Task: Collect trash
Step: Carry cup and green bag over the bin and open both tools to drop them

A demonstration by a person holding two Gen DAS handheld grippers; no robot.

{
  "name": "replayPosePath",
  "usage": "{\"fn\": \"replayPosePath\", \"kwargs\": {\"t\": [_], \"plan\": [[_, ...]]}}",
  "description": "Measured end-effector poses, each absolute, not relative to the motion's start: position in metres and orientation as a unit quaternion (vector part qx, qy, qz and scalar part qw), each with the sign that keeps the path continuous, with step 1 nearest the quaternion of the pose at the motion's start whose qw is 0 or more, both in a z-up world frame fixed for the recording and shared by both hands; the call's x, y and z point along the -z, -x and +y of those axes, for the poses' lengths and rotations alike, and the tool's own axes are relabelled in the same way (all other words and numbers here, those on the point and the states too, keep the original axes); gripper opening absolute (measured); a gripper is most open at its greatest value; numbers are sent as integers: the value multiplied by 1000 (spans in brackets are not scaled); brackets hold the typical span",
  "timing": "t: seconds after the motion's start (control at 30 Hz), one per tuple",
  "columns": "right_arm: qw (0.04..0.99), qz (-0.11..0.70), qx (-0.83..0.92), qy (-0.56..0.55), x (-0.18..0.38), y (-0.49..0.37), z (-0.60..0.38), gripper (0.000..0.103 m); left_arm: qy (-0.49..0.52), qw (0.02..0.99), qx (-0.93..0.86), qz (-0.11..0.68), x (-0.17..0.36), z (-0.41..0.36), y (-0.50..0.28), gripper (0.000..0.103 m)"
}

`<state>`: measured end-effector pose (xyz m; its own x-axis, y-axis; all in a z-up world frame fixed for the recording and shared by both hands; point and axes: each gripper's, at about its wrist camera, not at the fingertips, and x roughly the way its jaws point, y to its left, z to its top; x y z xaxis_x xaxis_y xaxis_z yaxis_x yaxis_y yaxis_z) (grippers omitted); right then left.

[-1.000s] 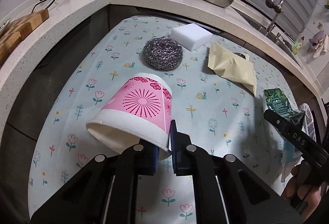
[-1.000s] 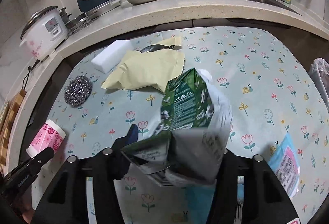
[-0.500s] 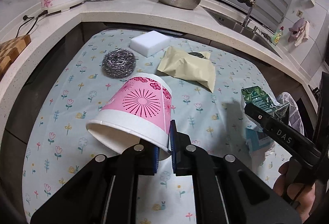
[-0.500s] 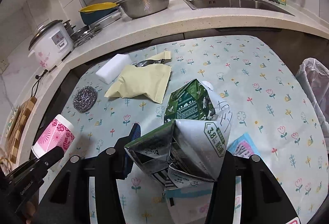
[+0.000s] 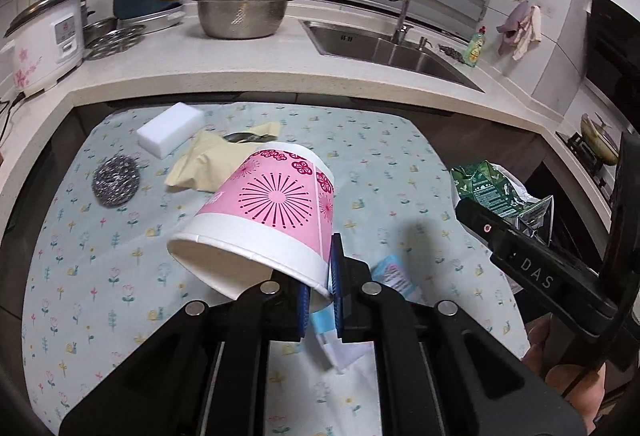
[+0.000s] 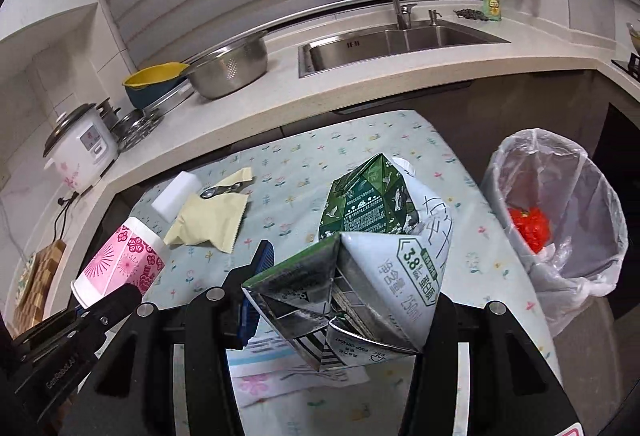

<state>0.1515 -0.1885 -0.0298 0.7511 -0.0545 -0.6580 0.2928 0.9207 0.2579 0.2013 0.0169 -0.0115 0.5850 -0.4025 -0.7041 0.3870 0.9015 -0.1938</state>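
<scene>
Pinching only the thin rim of the pink paper cup (image 5: 272, 212) with the left tool (image 5: 320, 288), nearly shut on it. Holding the cup in the air above the bench (image 6: 360, 140), tilted, mouth toward the camera, well apart from the bin (image 6: 500, 172). Clamping the crumpled green and white milk carton (image 6: 380, 236) in the right tool (image 6: 348, 300), about half wide. Carrying it also above the bench, much nearer to the bin, but not over its mouth.

Possible to lose the cup. Gripped on one paper edge only, so easy to swing, to slip out, or to crush more during a quick carry toward the bin. Then probably landing on the bench or on the floor beside the bin.

Possible to spill from the carton. Squeezed out of shape, flaps open; cannot tell if any liquid remains inside. Better not to tip it before reaching the bin.

Possible also to catch the loose plastic liner at the rim of the bin and drag it down, or to drop the wide carton on the edge and see it bounce out.

Possible to knock one tool against the other if both come over the bin together. Safer to release one after the other.

Not to forget the blue and pink packet (image 5: 394, 272), flat on the bench, short of the bin. Already inside the bin: some red trash (image 6: 528, 228).
</scene>
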Motion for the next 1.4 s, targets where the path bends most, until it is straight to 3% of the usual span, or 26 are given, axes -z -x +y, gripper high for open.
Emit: {"fn": "replayPosePath", "kwargs": {"t": [0.5,1.03,1.2,1.27,1.33,1.4], "plan": [[903,326,189,-207,38,-88,-343,47,-44,858,324,396,10,-161,-180,9],[881,341,236,-227,76,-73,-425,47,-97,811,397,420,45,-295,-188,10],[878,346,239,-229,84,-74,-435,47,-92,803,402,430,53,-311,-192,20],[877,347,238,-230,86,-76,-437,47,-89,804,400,430,54,-313,-194,29],[878,349,235,-228,87,-80,-437,48,-83,807,398,429,54,-312,-196,46],[880,348,231,-225,88,-83,-436,48,-80,813,392,423,52,-309,-198,50]]}}
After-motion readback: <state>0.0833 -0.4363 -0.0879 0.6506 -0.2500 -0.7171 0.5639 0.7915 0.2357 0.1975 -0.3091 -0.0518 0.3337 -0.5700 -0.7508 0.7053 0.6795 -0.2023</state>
